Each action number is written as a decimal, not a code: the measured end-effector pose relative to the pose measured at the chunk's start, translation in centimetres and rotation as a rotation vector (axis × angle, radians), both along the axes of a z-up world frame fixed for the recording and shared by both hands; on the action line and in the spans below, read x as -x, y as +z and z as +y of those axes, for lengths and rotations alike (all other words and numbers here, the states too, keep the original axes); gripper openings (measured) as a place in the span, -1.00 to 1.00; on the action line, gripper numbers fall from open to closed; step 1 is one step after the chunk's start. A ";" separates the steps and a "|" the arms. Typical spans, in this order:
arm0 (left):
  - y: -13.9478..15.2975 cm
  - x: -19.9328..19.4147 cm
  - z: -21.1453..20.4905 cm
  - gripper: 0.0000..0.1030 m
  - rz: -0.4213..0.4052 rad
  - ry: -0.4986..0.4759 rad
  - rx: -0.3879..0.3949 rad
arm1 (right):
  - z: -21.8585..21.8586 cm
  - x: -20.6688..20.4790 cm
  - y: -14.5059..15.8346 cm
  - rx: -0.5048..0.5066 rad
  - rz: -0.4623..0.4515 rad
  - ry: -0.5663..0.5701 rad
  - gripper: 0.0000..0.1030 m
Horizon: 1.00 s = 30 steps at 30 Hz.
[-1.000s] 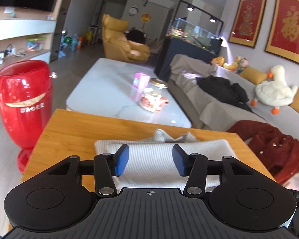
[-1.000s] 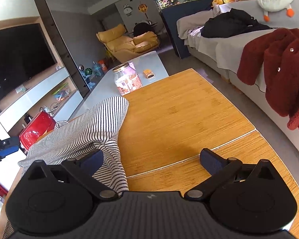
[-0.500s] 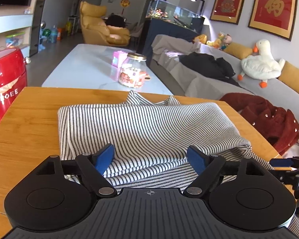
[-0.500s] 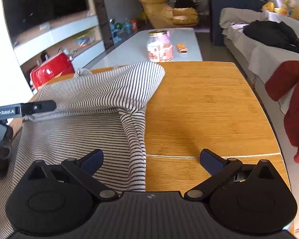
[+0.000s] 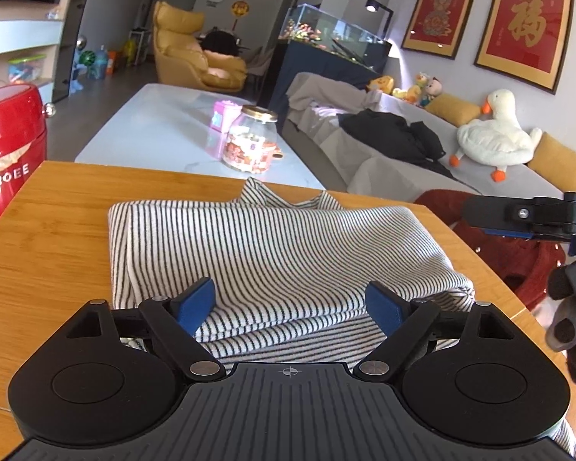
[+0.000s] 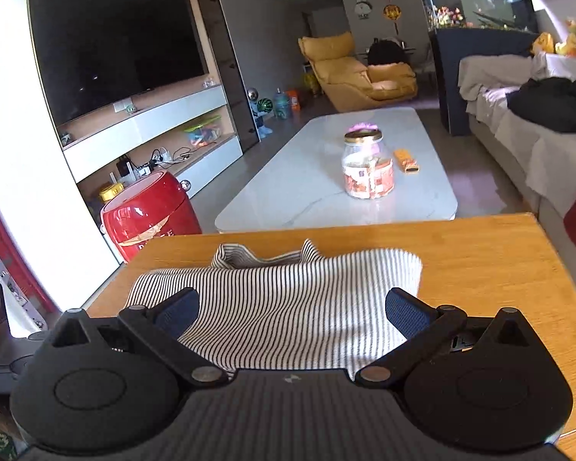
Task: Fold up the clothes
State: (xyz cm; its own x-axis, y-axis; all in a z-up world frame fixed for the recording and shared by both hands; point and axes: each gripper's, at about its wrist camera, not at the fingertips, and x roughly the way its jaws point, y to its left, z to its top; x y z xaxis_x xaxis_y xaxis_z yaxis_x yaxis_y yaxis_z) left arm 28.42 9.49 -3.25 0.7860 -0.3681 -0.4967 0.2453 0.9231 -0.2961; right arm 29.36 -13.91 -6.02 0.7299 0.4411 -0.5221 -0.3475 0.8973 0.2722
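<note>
We see a black-and-white striped shirt (image 5: pixel 272 253) lying folded on the wooden table (image 5: pixel 46 238), its collar points sticking up at the far edge and its layered hems stacked at the near edge. Our left gripper (image 5: pixel 290 303) hangs over the near edge of the shirt with its blue pads (image 5: pixel 196 301) spread wide apart and nothing between them; whether they touch the cloth we cannot tell. From the right wrist view the same shirt (image 6: pixel 288 299) fills the near middle of the table (image 6: pixel 499 269), and our right gripper (image 6: pixel 292 313) is likewise spread wide over it, holding nothing. In the left wrist view one black finger of the right gripper (image 5: pixel 530 217) juts in from the right edge, past the table's right side. Beyond the table stands a white marble coffee table (image 6: pixel 307 192) carrying a glass jar (image 6: pixel 366 167) with a gold lid. A red appliance (image 5: pixel 7 146) stands to the left of the wooden table, and a dark red coat (image 5: pixel 518 261) lies off to its right near the grey sofa (image 5: pixel 384 153).
</note>
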 end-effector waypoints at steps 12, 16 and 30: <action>-0.1 1.2 -0.7 1.00 0.018 -0.053 0.036 | -2.3 0.9 -4.6 0.147 0.104 -0.006 1.00; -0.1 2.3 -1.4 1.00 0.012 -0.059 0.028 | -2.3 1.9 -4.8 0.193 0.107 0.001 1.00; -0.2 2.5 -0.9 1.00 0.008 -0.050 0.069 | 0.0 -2.1 1.8 0.241 -0.061 0.020 0.06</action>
State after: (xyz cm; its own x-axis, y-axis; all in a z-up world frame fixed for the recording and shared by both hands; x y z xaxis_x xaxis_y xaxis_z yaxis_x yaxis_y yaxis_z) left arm 25.92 8.63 -3.45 0.7615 -0.4405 -0.4754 0.2882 0.8872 -0.3604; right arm 31.43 -13.95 -4.18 0.7555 0.3243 -0.5692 -0.3753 0.9264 0.0297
